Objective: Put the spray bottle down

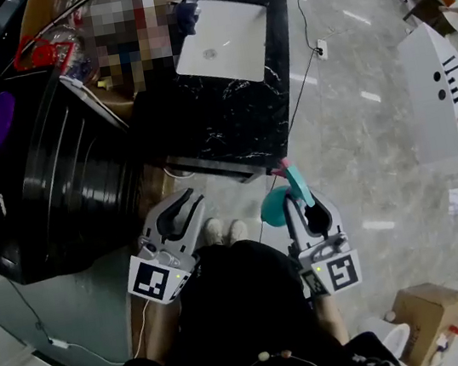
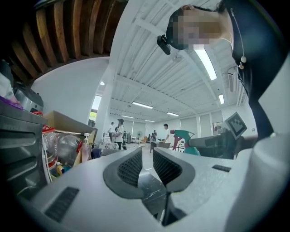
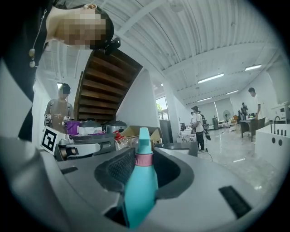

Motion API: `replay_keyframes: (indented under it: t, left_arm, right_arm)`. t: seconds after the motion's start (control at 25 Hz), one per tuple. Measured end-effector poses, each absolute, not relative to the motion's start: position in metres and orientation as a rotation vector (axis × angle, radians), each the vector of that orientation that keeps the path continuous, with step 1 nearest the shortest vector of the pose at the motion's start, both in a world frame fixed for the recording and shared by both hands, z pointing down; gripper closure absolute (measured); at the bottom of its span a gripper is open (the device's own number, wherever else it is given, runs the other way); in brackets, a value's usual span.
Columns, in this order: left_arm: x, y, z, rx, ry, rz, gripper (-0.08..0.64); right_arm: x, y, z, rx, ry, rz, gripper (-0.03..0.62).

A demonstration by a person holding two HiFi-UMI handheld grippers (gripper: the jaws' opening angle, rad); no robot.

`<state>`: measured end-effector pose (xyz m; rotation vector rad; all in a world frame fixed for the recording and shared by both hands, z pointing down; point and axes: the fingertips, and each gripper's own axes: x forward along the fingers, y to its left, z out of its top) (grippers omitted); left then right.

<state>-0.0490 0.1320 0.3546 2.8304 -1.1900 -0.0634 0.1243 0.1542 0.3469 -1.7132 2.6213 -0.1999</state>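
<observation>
A teal spray bottle [image 1: 277, 205] with a pink collar is held level in front of my body, my right gripper [image 1: 305, 202] shut on it. In the right gripper view the bottle [image 3: 140, 186] fills the gap between the jaws, nozzle end pointing away. In the left gripper view the same bottle [image 2: 190, 137] shows at the right, sticking out of the right gripper [image 2: 222, 141]. My left gripper [image 1: 191, 203] is held beside it, open by a narrow gap with nothing between its fingers [image 2: 131, 168]. A black marble table [image 1: 229, 126] stands just ahead of both grippers.
A white board [image 1: 224, 41] lies on the table's far half. A big black ribbed drum [image 1: 81, 175] and cluttered shelves stand to the left. A white cabinet [image 1: 444, 96] is at the right, a cardboard box [image 1: 422, 311] near my right side. A cable [image 1: 303, 80] runs over the floor.
</observation>
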Motion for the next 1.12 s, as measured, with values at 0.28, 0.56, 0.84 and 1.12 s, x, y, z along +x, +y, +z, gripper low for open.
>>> replay_keyframes:
  t: [0.28, 0.56, 0.84, 1.12]
  left_arm:
    - [-0.039, 0.138, 0.361, 2.805, -1.195, -0.052, 0.486]
    - [-0.026, 0.149, 0.364, 2.774, -1.242, -0.052, 0.486]
    - [-0.005, 0.158, 0.368, 2.771, -1.269, -0.041, 0.486]
    - [0.010, 0.158, 0.373, 2.768, -1.235, 0.008, 0.486]
  right_arm:
    - [0.122, 0.157, 0.349, -1.603, 2.688, -0.209, 0.457]
    - [0.127, 0.164, 0.355, -1.526, 2.738, -0.226, 0.457]
    - [0.148, 0.166, 0.359, -1.494, 2.730, -0.222, 0.457]
    - [0.165, 0.159, 0.377, -1.523, 2.725, -0.282, 0.457]
